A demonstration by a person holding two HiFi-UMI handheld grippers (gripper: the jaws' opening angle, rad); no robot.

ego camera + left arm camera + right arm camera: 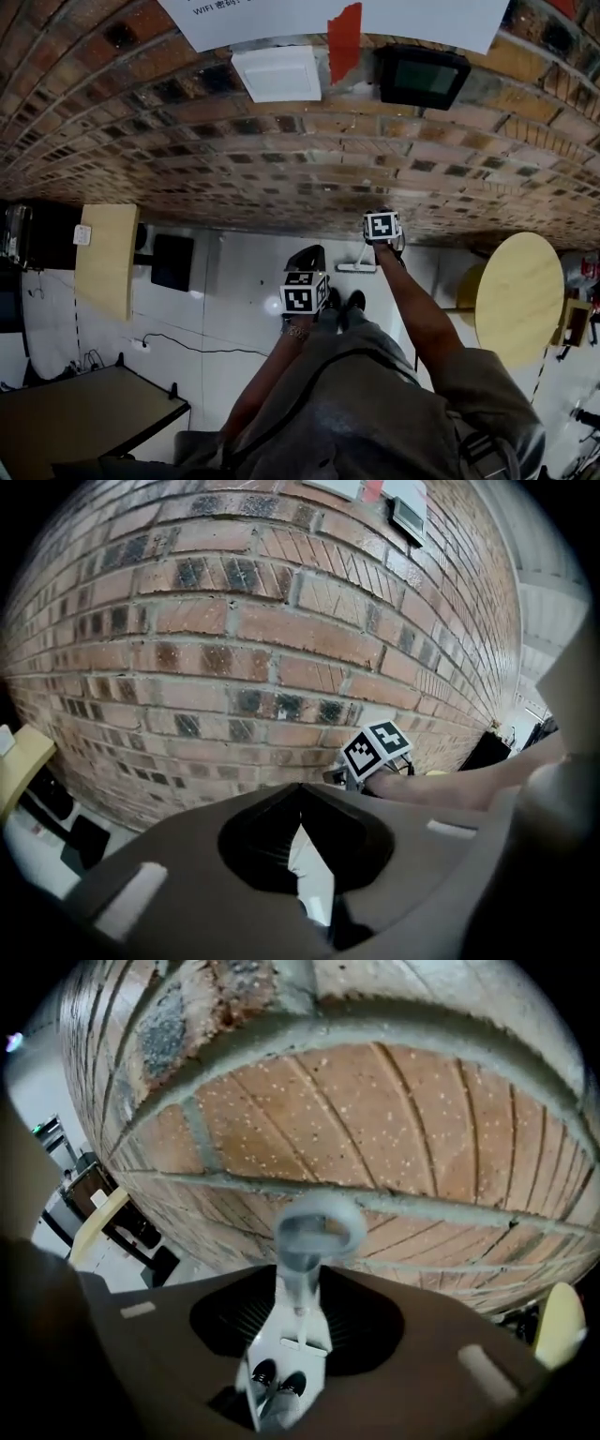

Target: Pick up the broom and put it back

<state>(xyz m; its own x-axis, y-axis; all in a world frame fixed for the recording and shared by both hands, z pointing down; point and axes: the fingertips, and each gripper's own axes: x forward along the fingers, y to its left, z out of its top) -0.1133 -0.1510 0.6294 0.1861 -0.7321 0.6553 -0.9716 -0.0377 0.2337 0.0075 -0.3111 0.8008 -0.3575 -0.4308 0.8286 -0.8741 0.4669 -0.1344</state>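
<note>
In the right gripper view my right gripper (302,1288) is shut on the grey handle of the broom (317,1232), just below its loop end, which stands close to the brick wall (375,1129). The handle runs down to the pale broom head (356,267) on the white floor by the wall. From the head view my right gripper (381,234) is held out at arm's length over that head. My left gripper (305,292) hangs lower and nearer, to the left of it. In its own view the left gripper (300,794) has its jaw tips together, with nothing between them.
A black dustpan-like thing (307,257) stands on the floor beside the broom head, and the person's black shoes (342,302) are just behind it. A round wooden table (520,300) is at the right, a wooden table (106,258) at the left, a dark desk (84,412) at the lower left.
</note>
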